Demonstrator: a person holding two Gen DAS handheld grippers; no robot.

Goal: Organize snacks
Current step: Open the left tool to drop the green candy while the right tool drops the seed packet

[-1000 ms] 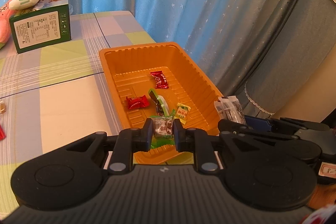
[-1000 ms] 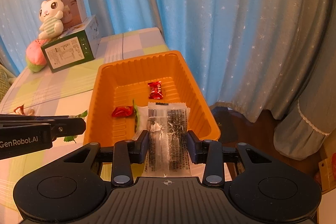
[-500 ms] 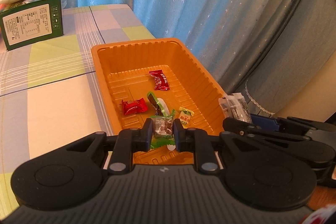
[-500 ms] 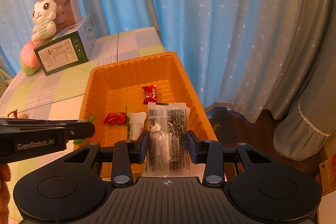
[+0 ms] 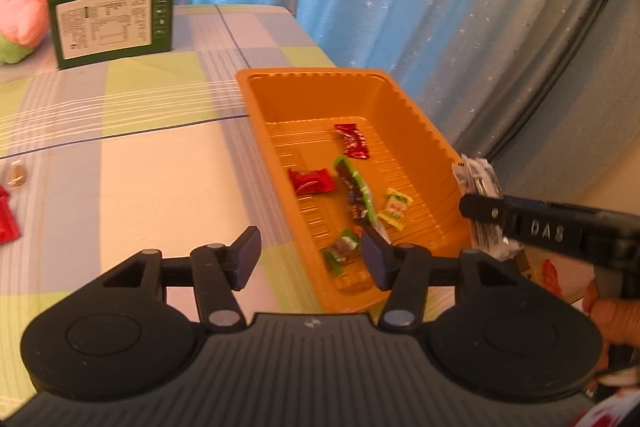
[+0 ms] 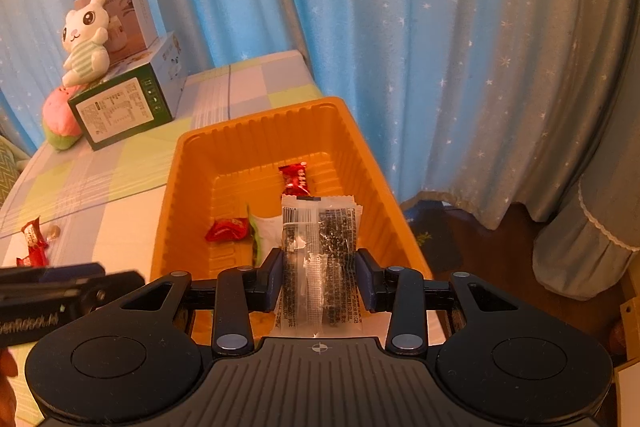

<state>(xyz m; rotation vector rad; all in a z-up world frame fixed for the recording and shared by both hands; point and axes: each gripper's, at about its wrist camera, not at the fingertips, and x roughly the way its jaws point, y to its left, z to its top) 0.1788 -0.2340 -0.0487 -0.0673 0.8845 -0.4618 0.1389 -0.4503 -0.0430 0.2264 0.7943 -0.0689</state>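
- Two grippers work one orange tray (image 5: pixel 424 131): the left gripper (image 5: pixel 308 257) has just been opening, its fingers now apart with nothing between them.
- At one o'clock from it, the green-wrapped candy (image 5: pixel 340 249) it was pinching a second ago lies on the tray's near floor, so that piece looks delivered.
- Right gripper (image 6: pixel 319 275) stays clamped on a clear seaweed packet (image 6: pixel 320 251) above the tray's near end, not yet released.
- Farther, at ten o'clock on the tablecloth, red candies (image 6: pixel 34 243) wait outside.

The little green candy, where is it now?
In the left wrist view, the green candy lies inside the orange tray at its near end, just beside the open left gripper's right finger.
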